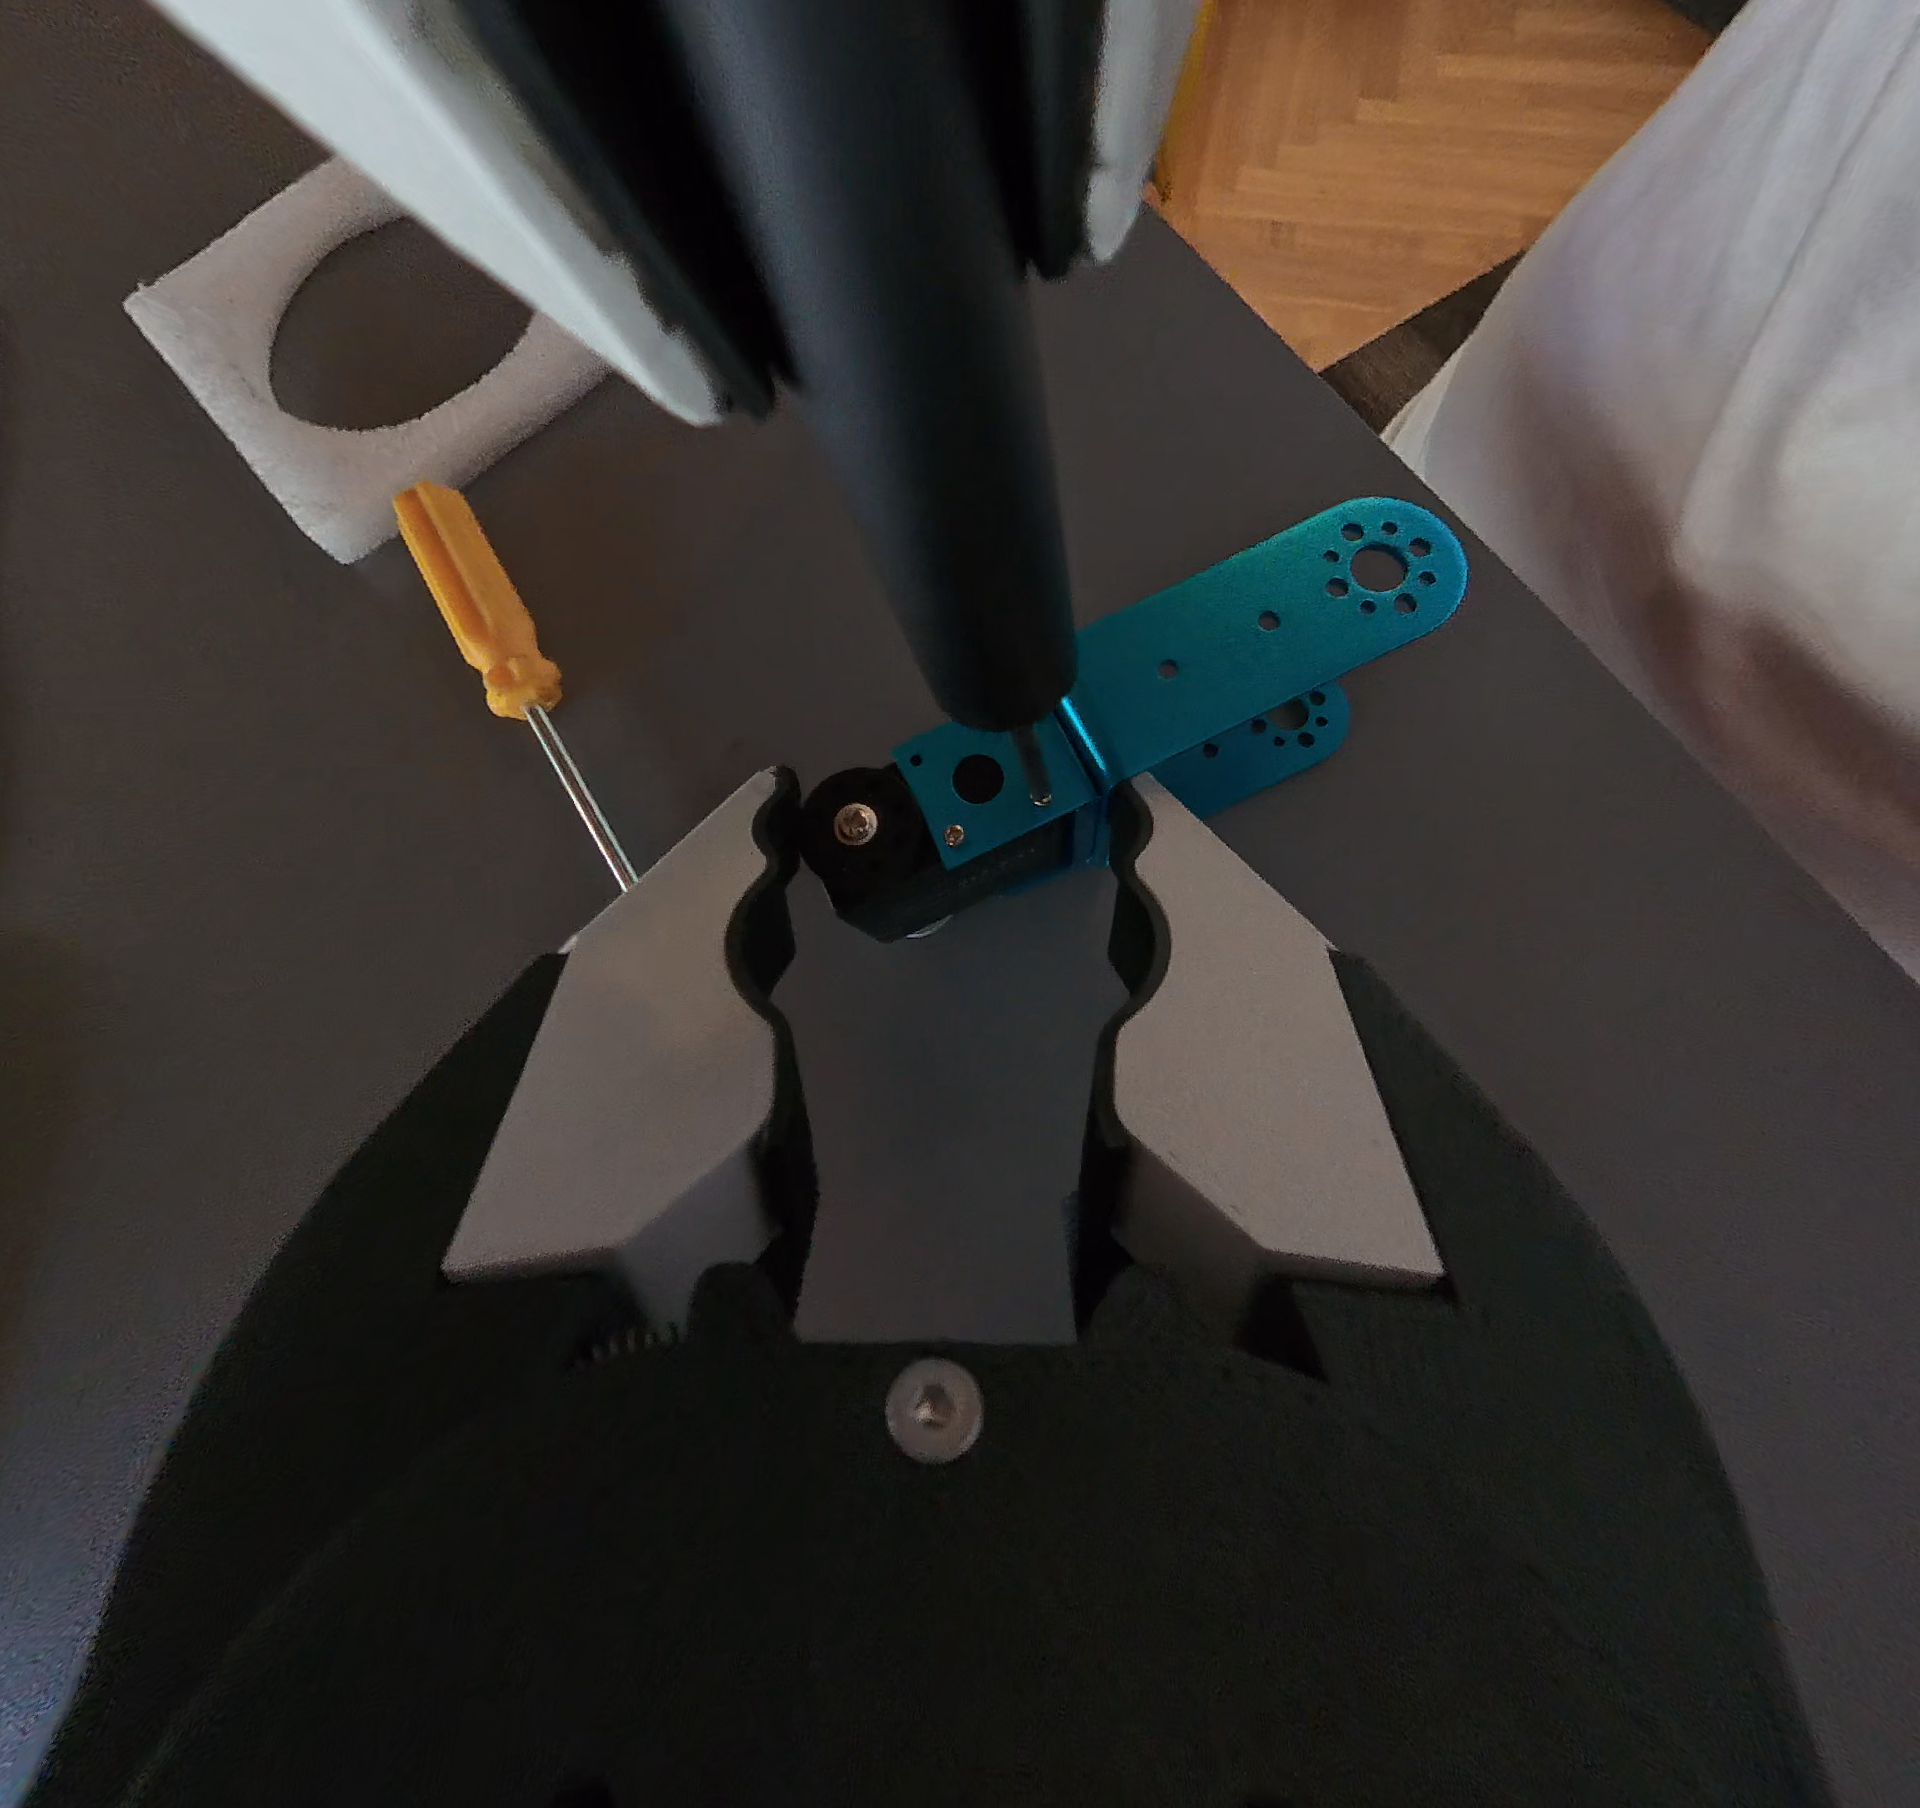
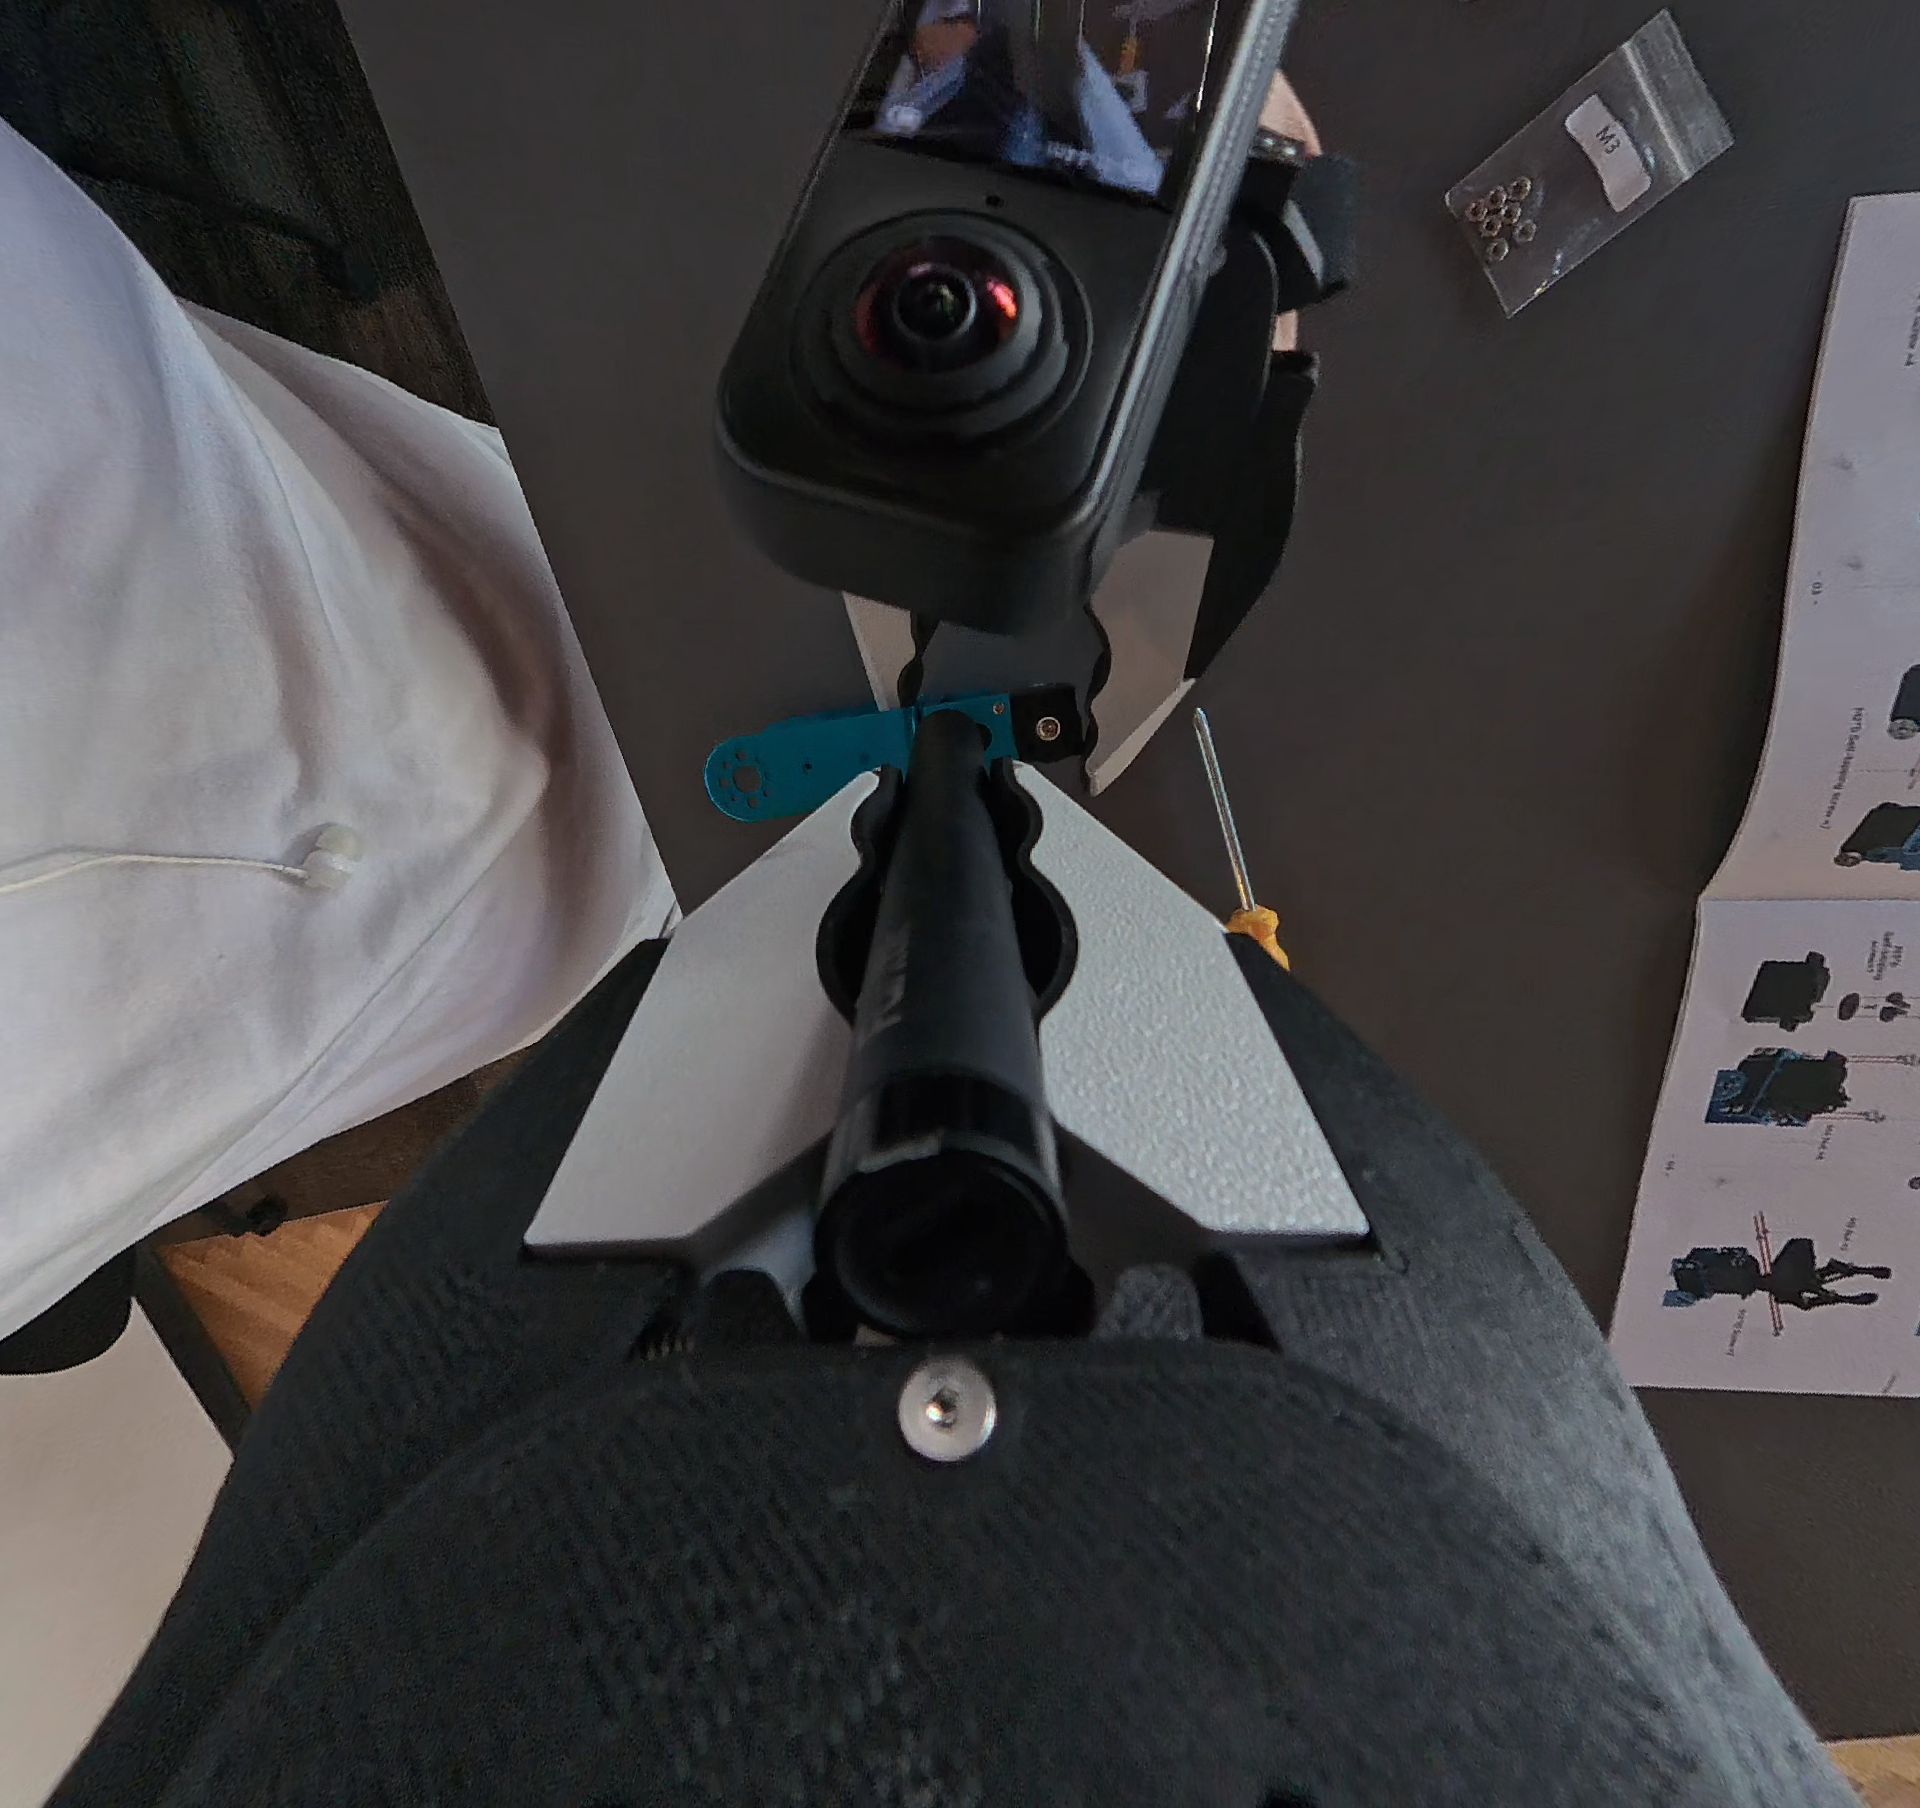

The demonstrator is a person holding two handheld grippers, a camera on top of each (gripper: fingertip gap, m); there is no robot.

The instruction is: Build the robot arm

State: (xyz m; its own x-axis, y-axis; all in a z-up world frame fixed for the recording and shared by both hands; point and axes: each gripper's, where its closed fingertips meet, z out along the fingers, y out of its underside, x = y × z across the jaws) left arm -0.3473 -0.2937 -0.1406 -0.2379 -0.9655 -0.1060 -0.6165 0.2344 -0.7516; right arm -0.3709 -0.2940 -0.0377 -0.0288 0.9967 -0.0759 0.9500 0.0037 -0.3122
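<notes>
A black servo [image 1: 873, 844] with a blue perforated metal bracket [image 1: 1268, 626] on it rests on the dark grey table [image 1: 260, 927]. My left gripper [image 1: 951, 808] is shut on this servo and bracket assembly, one fingertip on each side. My right gripper [image 2: 940, 792] is shut on a black screwdriver [image 2: 935, 979] that runs along its fingers. The screwdriver [image 1: 956, 511] comes down from above, and its metal bit touches the bracket's flat face. In the right wrist view the bracket [image 2: 790, 750] and servo [image 2: 1049, 719] sit just past the screwdriver's tip.
A yellow-handled screwdriver [image 1: 473, 605] lies left of the assembly, beside a white foam piece [image 1: 239, 376] with a round hole. Printed instruction sheets [image 2: 1787, 1083] and a small bag of nuts [image 2: 1590, 169] lie farther off. A person in white [image 2: 260, 615] stands at the table's edge. One gripper's finger ends stand about 11 cm off the other's. My left gripper is the nearer one to the white foam piece [image 1: 239, 376]: about 20 cm, against 30 cm.
</notes>
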